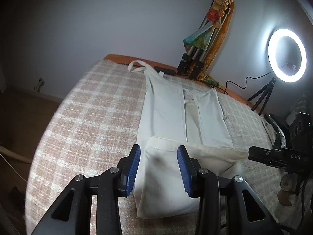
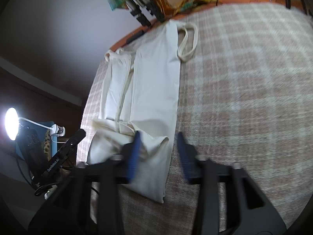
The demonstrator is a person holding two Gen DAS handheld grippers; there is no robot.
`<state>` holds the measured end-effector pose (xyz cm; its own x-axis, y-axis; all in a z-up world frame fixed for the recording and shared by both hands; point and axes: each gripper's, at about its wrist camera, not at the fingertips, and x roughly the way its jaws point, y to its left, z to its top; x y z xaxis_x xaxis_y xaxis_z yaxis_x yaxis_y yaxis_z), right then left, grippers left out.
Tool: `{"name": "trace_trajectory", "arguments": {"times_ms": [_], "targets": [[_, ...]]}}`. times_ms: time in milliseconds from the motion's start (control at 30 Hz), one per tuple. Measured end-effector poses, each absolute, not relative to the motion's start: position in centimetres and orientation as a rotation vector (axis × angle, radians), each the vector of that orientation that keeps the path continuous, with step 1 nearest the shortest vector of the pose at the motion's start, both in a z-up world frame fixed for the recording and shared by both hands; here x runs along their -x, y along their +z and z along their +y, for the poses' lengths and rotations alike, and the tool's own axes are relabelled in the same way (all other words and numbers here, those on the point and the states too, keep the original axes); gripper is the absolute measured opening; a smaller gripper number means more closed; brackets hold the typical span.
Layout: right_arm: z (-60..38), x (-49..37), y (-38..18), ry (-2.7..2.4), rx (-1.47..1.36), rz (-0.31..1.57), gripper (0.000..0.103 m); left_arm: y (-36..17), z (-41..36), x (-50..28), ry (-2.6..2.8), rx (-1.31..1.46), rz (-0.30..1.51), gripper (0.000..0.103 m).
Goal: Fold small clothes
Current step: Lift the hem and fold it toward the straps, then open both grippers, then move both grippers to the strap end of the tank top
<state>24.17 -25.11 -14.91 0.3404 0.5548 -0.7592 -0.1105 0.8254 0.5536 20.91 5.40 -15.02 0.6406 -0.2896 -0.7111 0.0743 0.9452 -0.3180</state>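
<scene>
Cream garment [image 1: 166, 113] lengthwise away from grippers — near end folded back, straps far

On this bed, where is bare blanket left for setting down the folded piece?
Bare checked blanket lies between the white cloth and the bed's edge on one side. The far edge is crowded by a tripod and cable, the other side by a ring light.
</scene>
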Motion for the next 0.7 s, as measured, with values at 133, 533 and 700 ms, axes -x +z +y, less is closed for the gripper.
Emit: {"name": "trace_trajectory", "arguments": {"times_ms": [133,533,700], "targets": [[-24.0,-22.2,-13.2,0.536,-0.357,1.099,0.050,-14.2,4.7,-18.9,-0.251,0.208,0.828,0.029],[-19.2,-21.4,-16.2,0.567,-0.160,1.112,0.041,-19.9,2.8,-17.4,-0.170,0.050,0.930,0.027],[-20.8,-23.1,-17.6,0.469,-0.212,1.118,0.041,-19.8,3.7,-17.3,-0.172,0.066,0.930,0.029]]}}
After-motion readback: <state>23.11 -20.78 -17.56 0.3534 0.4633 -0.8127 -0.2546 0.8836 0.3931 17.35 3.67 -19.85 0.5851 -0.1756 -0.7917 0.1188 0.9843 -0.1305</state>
